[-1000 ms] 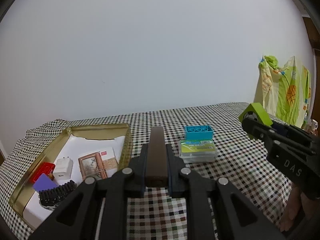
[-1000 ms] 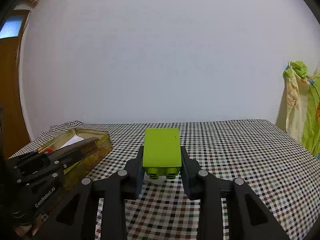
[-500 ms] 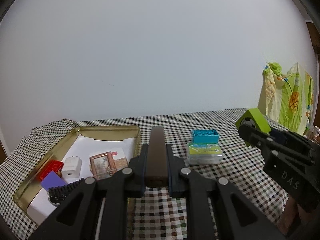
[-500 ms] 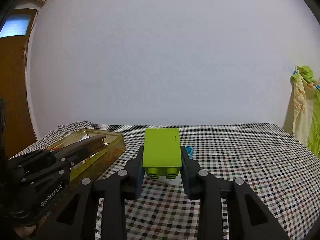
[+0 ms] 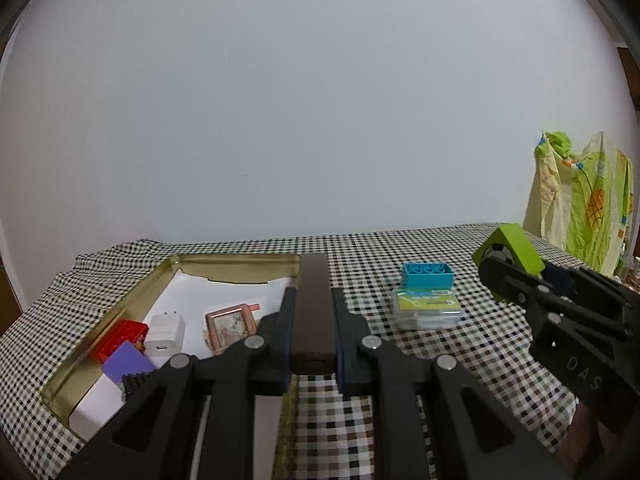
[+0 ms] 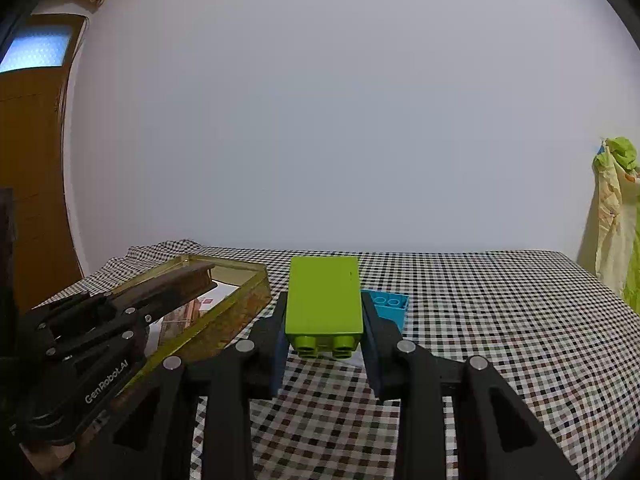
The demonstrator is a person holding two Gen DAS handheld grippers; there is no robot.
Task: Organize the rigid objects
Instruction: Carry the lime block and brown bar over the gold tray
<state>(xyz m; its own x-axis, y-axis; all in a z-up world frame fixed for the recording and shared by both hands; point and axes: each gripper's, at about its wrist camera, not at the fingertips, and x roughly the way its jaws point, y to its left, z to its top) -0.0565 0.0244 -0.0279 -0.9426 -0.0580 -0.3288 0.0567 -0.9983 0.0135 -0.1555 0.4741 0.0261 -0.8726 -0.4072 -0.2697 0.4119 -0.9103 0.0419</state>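
My left gripper (image 5: 313,308) is shut on a long dark brown block (image 5: 313,312) and holds it above the right rim of the gold tray (image 5: 120,308). My right gripper (image 6: 324,312) is shut on a lime green toy brick (image 6: 324,296), studs toward the camera, held above the checkered cloth. That brick also shows at the right of the left wrist view (image 5: 516,248). A blue toy brick (image 5: 428,274) and a clear plastic case (image 5: 426,308) sit on the cloth between the grippers. The left gripper also shows in the right wrist view (image 6: 172,284).
The tray holds a red brick (image 5: 120,334), a white charger (image 5: 165,330), a purple block (image 5: 127,366), a small framed picture (image 5: 230,326) and white paper (image 5: 224,288). A checkered cloth (image 6: 500,320) covers the table. A patterned fabric (image 5: 588,204) hangs at the right. A wooden door (image 6: 32,184) stands left.
Both grippers have drawn back and tilted up a little with their blocks still held. The tray and the blue brick have come further into the right wrist view.
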